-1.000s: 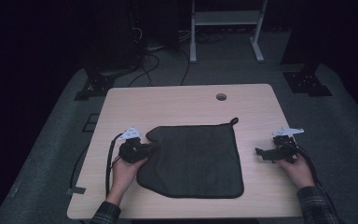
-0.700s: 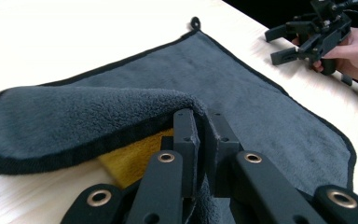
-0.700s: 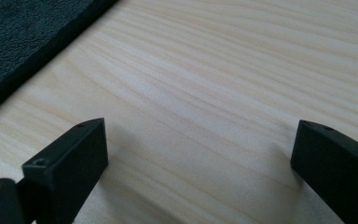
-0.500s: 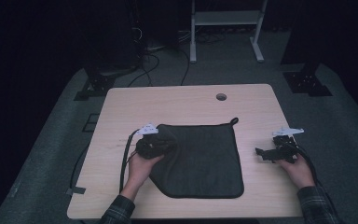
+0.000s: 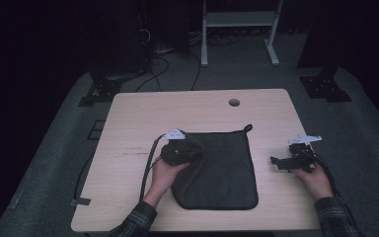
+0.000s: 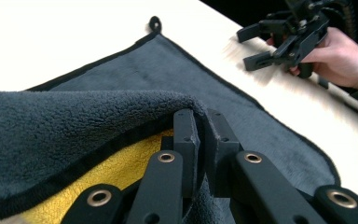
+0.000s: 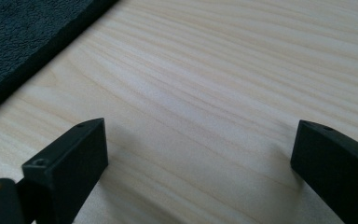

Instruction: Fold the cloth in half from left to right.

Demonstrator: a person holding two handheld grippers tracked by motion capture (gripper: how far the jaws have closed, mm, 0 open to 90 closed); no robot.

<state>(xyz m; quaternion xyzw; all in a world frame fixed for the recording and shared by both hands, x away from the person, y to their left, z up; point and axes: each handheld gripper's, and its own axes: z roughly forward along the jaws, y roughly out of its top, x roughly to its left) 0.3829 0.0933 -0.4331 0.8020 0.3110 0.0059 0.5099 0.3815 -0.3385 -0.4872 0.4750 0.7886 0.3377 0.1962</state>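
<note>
One thin pinch: our left gripper (image 6: 200, 135) is clamped on the cloth (image 5: 224, 168) edge at centre frame; a tug could slip it free. Our right gripper (image 5: 282, 163) idles, jaws wide apart.

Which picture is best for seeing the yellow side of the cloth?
The left gripper view: the left claw pinches the cloth, lifting its yellow underside into sight. The high view and the right gripper view show dark fabric, no yellow.
</note>
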